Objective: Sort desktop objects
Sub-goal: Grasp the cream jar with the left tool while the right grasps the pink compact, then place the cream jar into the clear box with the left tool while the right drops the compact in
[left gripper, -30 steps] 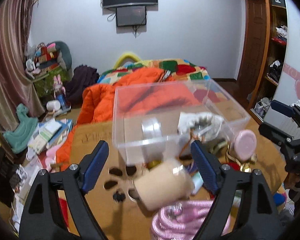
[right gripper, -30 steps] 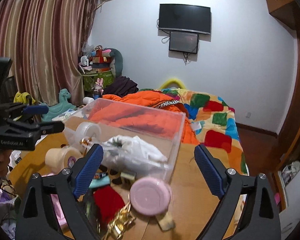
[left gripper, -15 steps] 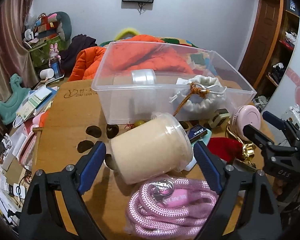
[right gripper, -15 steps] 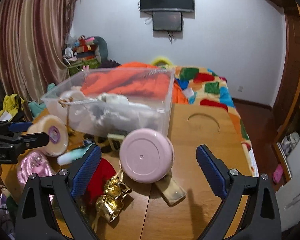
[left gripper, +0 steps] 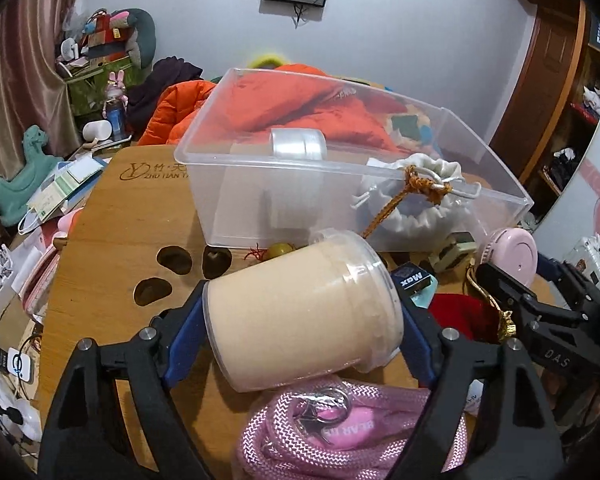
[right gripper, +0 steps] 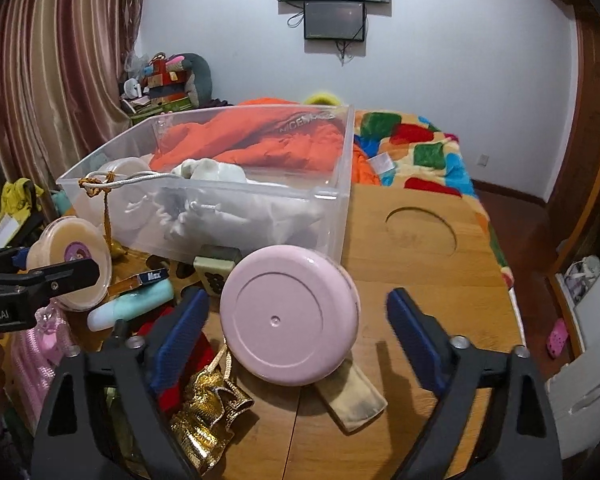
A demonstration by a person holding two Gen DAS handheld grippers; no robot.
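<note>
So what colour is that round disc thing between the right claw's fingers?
Pale pink, the round disc shows best in the right wrist view.

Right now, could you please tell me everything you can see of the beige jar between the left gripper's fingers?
The beige jar is a clear plastic tub filled with something cream-coloured, lying on its side. Its round lid carries a purple sticker. The left gripper has its blue pads against both sides. It sits above the pink rope, near the clear bin.

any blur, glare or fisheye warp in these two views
Left wrist view: heavy fisheye bend on the clear bin; the beige jar and pink rope are sharp. Right wrist view: sharp pink round case; its shadow falls on the table; dark vignette at the corners.
</note>
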